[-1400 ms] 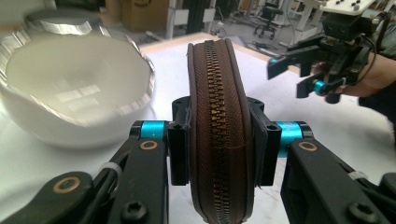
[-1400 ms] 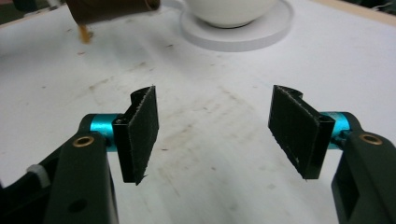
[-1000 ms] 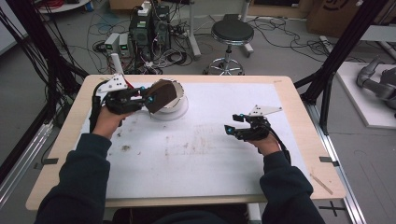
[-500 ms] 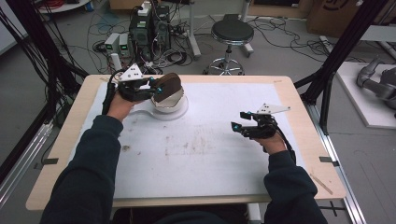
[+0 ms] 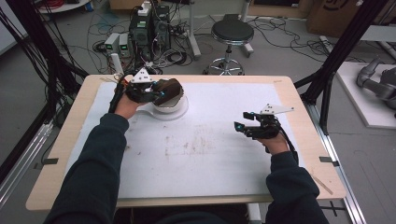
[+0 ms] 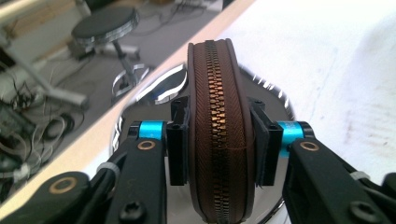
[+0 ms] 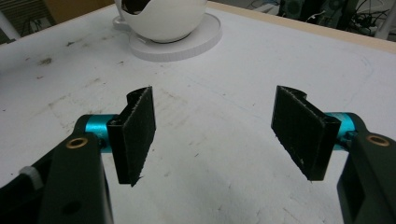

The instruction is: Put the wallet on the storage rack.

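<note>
Left tool (image 6: 219, 144) clamps a brown zippered pouch (image 6: 219, 135) edge-on between its pads, jaws having just eased slightly apart, directly over a white bowl (image 5: 169, 103) on its saucer (image 5: 182, 112). Right tool (image 7: 215, 135), released and empty, hovers above the desk (image 5: 205, 154), well apart.

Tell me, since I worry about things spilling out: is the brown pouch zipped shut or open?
Shut along the stretch in view: on the brown pouch, the zipper teeth mesh in one closed line. Its ends are hidden.
</note>
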`<action>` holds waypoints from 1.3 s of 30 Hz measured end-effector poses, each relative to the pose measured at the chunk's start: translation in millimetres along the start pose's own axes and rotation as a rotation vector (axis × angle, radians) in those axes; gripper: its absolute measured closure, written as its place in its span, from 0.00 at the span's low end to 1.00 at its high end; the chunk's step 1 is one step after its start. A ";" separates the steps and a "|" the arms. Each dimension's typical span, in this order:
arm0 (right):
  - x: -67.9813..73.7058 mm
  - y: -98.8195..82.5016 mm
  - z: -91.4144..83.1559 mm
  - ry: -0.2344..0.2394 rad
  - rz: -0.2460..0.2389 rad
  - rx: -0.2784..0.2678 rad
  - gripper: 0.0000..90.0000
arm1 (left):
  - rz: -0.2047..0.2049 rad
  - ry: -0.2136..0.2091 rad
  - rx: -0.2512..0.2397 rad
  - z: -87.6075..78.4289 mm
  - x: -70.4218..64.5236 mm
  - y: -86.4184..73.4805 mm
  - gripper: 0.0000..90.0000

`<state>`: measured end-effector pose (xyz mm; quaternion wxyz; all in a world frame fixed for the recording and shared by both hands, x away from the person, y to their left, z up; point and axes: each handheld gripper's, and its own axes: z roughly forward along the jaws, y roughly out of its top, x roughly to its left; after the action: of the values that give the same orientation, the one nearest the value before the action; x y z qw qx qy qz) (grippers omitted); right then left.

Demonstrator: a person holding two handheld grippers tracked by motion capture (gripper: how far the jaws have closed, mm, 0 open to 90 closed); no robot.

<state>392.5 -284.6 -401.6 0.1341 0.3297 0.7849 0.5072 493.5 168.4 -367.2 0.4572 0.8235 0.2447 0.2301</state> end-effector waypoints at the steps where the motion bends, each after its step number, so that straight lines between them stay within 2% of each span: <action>1: 0.4 0.1 0.1 0.001 -0.001 0.001 0.35 | -0.005 0.012 0.012 2.3 0.1 -1.4 0.68; 2: 0.9 0.1 0.1 0.002 -0.001 0.001 0.35 | -0.030 0.023 0.018 4.2 0.6 -2.2 0.64; 4: 1.2 0.2 -0.3 0.003 -0.005 0.002 0.35 | -0.083 0.043 0.017 5.0 2.2 -2.3 0.51; 6: 0.9 0.3 -0.8 0.002 -0.005 -0.002 0.35 | -0.086 0.056 0.014 2.4 2.9 -1.2 0.50; 8: 0.8 0.2 -1.4 0.001 0.001 0.001 0.35 | -0.115 0.079 0.007 -2.7 5.5 -0.4 0.44; 9: 0.8 0.2 -1.5 -0.001 0.000 -0.002 0.35 | -0.134 0.086 -0.013 -6.4 7.1 -0.6 0.42; 12: 1.4 0.5 -2.3 -0.002 -0.002 -0.004 0.35 | -0.172 0.106 -0.037 -17.3 10.3 -4.1 0.43; 14: 1.5 0.6 -2.3 -0.001 0.002 -0.006 0.35 | -0.166 0.065 -0.017 -19.7 10.0 -8.4 0.54; 15: 1.7 0.7 -2.2 -0.003 0.004 -0.005 0.35 | -0.147 0.037 0.003 -19.0 8.9 -10.4 0.63; 16: 1.5 0.8 -1.8 -0.004 0.000 -0.006 0.35 | -0.143 0.029 0.023 -17.4 7.7 -11.4 0.66; 17: 2.1 0.8 -1.5 -0.001 0.001 -0.002 0.35 | -0.139 0.034 0.045 -16.2 6.6 -11.6 0.67; 20: 3.0 0.8 -0.8 -0.002 0.000 0.003 0.35 | -0.129 0.072 0.066 -13.9 3.2 -8.8 0.70; 23: 3.1 0.7 -0.5 -0.003 0.004 0.006 0.35 | -0.071 0.136 0.088 -11.9 0.1 -3.7 0.69; 24: 2.6 0.5 -0.1 -0.004 0.000 0.006 0.35 | -0.061 0.168 0.087 -10.9 -1.0 -2.7 0.66; 25: 2.5 0.2 0.5 0.000 0.001 0.008 0.35 | -0.065 0.178 0.087 -9.0 -1.6 -2.5 0.61; 26: 2.7 -0.1 0.8 -0.001 0.003 0.011 0.35 | -0.077 0.159 0.100 -5.5 -2.6 -3.6 0.58; 27: 2.6 -0.3 1.3 0.001 -0.002 0.010 0.35 | -0.066 0.157 0.127 -2.0 -4.7 -4.6 0.55; 28: 2.9 -0.3 1.2 0.001 0.001 0.012 0.35 | -0.072 0.154 0.136 -0.9 -5.2 -5.2 0.51; 30: 3.0 -0.3 0.1 0.000 0.002 0.011 0.35 | -0.122 0.144 0.098 -4.9 -3.4 -5.8 0.51; 34: 0.8 -0.8 -0.5 -0.002 0.010 0.002 0.35 | -0.201 0.173 -0.002 -22.6 -0.2 -4.3 0.42; 37: 0.6 -0.4 -1.3 -0.007 0.006 -0.003 0.35 | -0.277 0.162 -0.112 -41.5 -2.8 -5.8 0.42; 39: 0.5 -0.1 -2.8 -0.019 0.007 -0.005 0.34 | -0.322 0.139 -0.184 -53.7 -8.6 -11.0 0.41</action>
<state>390.6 -286.3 -400.4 0.1406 0.3370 0.7810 0.5066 452.3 202.6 -352.5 0.5433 0.7106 0.3823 0.2315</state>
